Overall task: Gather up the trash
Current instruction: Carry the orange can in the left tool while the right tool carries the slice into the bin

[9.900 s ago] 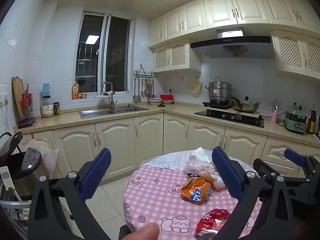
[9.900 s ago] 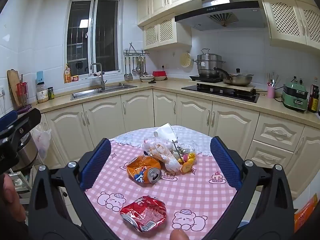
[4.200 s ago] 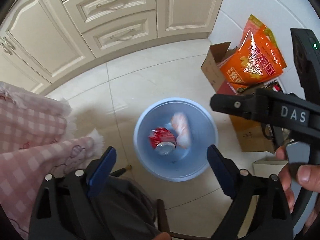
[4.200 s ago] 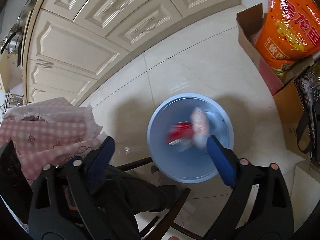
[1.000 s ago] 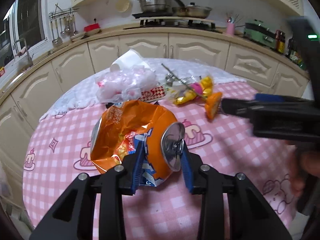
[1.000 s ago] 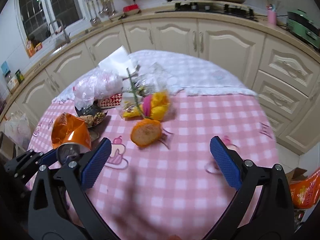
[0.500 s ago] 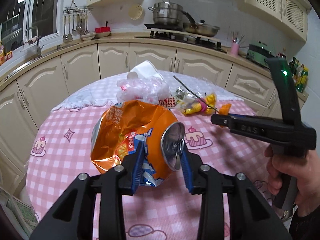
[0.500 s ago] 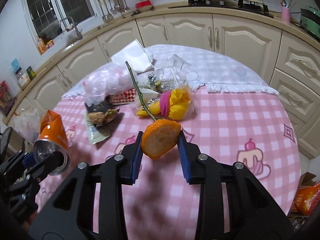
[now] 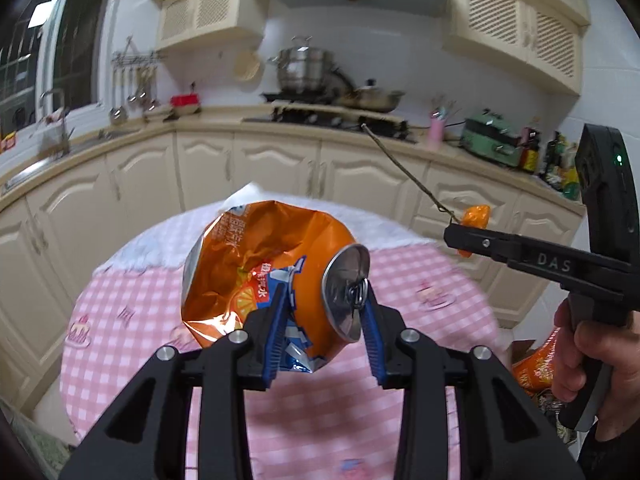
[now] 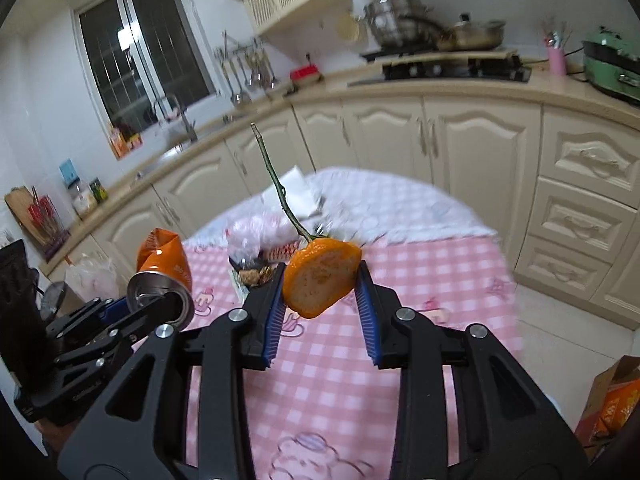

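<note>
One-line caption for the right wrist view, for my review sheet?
Right hand-held gripper shut on an orange peel piece with a twig, above the pink checked table; left hand-held gripper holds a crushed orange can.

Two grippers are in view: the left gripper (image 9: pixel 322 316) at 6 o'clock of its own view and the right gripper (image 10: pixel 320 300) at 6 o'clock of its own. One crushed orange can (image 9: pixel 256 276) sits at the centre of the left view, and one orange peel (image 10: pixel 320 282) with one twig (image 10: pixel 276 184) rising toward 12 o'clock sits at the centre of the right view. One round table (image 10: pixel 420 280) with a pink checked cloth lies below both. One pile of remaining litter (image 10: pixel 264 248) lies at 11 o'clock of the peel; its pieces are too blurred to count. One hand (image 9: pixel 580 344) shows at 4 o'clock of the left view. On the stove at 12 o'clock stand one steel pot (image 9: pixel 306 68) and one pan (image 9: pixel 372 98). One window (image 10: pixel 140 56) shows at 10 o'clock in the right view.
</note>
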Tool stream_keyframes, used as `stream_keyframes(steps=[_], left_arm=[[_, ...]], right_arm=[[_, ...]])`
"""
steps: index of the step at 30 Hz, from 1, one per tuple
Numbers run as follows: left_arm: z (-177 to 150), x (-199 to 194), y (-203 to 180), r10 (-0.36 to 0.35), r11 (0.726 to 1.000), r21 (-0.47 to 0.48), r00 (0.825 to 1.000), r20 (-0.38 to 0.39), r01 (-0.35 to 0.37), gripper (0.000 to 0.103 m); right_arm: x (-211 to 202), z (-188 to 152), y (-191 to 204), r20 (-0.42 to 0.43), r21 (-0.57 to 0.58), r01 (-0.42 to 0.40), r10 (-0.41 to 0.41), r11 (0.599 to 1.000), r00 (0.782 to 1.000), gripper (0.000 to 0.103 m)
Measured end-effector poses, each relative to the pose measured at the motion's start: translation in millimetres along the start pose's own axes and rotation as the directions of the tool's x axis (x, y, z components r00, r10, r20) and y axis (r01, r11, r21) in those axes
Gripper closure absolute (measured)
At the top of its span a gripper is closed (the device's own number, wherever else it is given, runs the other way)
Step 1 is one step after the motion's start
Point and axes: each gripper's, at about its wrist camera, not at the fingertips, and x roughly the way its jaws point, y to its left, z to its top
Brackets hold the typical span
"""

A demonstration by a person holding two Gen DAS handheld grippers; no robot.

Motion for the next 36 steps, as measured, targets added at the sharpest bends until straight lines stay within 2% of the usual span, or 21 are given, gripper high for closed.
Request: stream_keyframes(steps=[4, 7, 9, 12, 15, 16, 17, 20, 21, 24, 26, 28, 32, 33, 34, 35, 36], left_arm=[[9, 1, -44, -0.072, 0.996, 0.052, 0.997, 0.022, 0.071, 0.069], [12, 10, -86, -0.156, 0.983, 0.095, 0.988, 0.002, 0.155, 0.069], [10, 20, -120, -0.218, 0.967, 0.134, 0.976, -0.022, 0.219, 0.069], [0, 43, -173, -0.304, 0.931, 0.184, 0.949, -0.088, 0.315, 0.069], [-23, 76, -231, -0.365, 0.885, 0.228, 0.909, -0.200, 0.406, 0.069], [-30, 85, -245, -0.371, 0.875, 0.241, 0.901, -0.227, 0.421, 0.069], [-44, 99, -265, -0.379, 0.858, 0.255, 0.884, -0.273, 0.447, 0.069], [-79, 140, -310, -0.391, 0.824, 0.249, 0.829, -0.400, 0.509, 0.069], [-88, 151, -322, -0.382, 0.819, 0.254, 0.819, -0.427, 0.515, 0.069], [-119, 192, -348, -0.377, 0.806, 0.220, 0.763, -0.525, 0.549, 0.069], [-138, 218, -359, -0.361, 0.809, 0.200, 0.735, -0.574, 0.553, 0.069], [-154, 242, -368, -0.365, 0.811, 0.151, 0.691, -0.624, 0.565, 0.069], [-170, 278, -380, -0.365, 0.819, 0.096, 0.642, -0.675, 0.566, 0.068], [-173, 288, -383, -0.366, 0.820, 0.083, 0.630, -0.685, 0.566, 0.067], [-175, 294, -385, -0.365, 0.822, 0.076, 0.624, -0.691, 0.565, 0.067], [-179, 305, -388, -0.358, 0.827, 0.064, 0.611, -0.707, 0.559, 0.058], [-182, 310, -386, -0.348, 0.836, 0.057, 0.609, -0.713, 0.545, 0.038]], right_arm=[[-52, -3, -36, 0.071, 0.042, 0.046, -0.049, 0.998, 0.996, 0.070], [-88, -10, -70, 0.111, 0.092, 0.095, -0.105, 0.991, 0.988, 0.070], [-113, -23, -103, 0.121, 0.140, 0.168, -0.185, 0.976, 0.975, 0.070], [-132, -47, -160, 0.083, 0.246, 0.244, -0.271, 0.938, 0.959, 0.070], [-137, -93, -229, -0.040, 0.350, 0.386, -0.398, 0.854, 0.916, 0.070], [-136, -105, -245, -0.067, 0.379, 0.396, -0.401, 0.837, 0.913, 0.070], [-135, -120, -263, -0.098, 0.410, 0.407, -0.404, 0.817, 0.910, 0.070], [-123, -161, -306, -0.219, 0.449, 0.480, -0.428, 0.753, 0.877, 0.070], [-118, -175, -319, -0.249, 0.470, 0.484, -0.416, 0.738, 0.875, 0.070], [-108, -208, -342, -0.316, 0.492, 0.512, -0.403, 0.704, 0.859, 0.070], [-98, -231, -355, -0.358, 0.517, 0.516, -0.375, 0.683, 0.855, 0.070], [-88, -248, -366, -0.397, 0.526, 0.527, -0.355, 0.668, 0.846, 0.070], [-68, -274, -378, -0.438, 0.556, 0.522, -0.306, 0.647, 0.845, 0.069], [-62, -281, -382, -0.448, 0.567, 0.519, -0.289, 0.640, 0.846, 0.062], [-57, -286, -383, -0.455, 0.573, 0.517, -0.278, 0.636, 0.846, 0.037], [-53, -291, -385, -0.464, 0.577, 0.522, -0.273, 0.628, 0.843, 0.027], [-51, -296, -387, -0.474, 0.578, 0.534, -0.279, 0.616, 0.835, 0.018]])
